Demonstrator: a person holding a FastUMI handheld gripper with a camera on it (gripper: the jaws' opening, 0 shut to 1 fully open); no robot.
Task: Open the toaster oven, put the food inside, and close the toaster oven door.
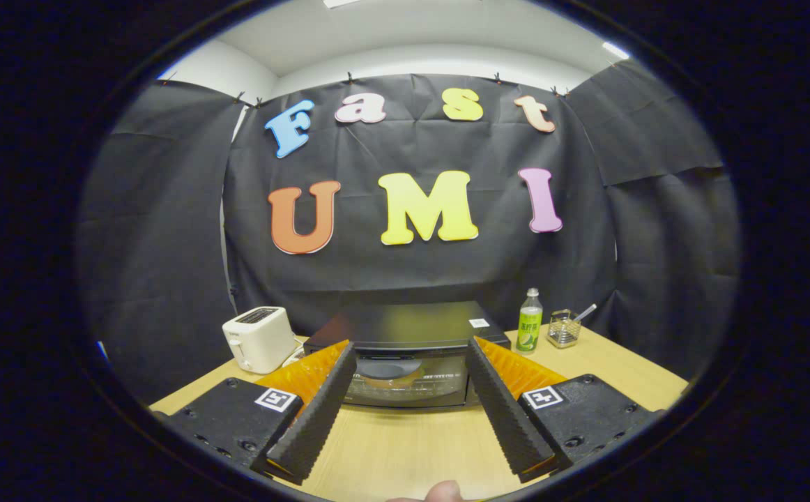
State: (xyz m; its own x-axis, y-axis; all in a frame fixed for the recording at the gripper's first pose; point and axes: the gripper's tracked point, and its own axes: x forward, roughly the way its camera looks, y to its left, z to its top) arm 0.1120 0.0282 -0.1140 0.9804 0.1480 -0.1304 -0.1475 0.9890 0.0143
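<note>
Black toaster oven (pixel 405 348) beyond spread hand-held gripper (pixel 412 355)

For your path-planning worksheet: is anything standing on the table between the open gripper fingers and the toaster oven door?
Nothing visible does. Bare table lies between the open gripper and the toaster oven door. The white toaster, green bottle and glass holder stand off to its sides.

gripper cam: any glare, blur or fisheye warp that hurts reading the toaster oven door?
Gripper view: sharp, evenly lit; toaster oven glass door catches faint reflections, so the inside reads dim; strong fisheye bends the table edge; soft shadows under the open gripper fingers; a blurred fingertip intrudes below them.
</note>
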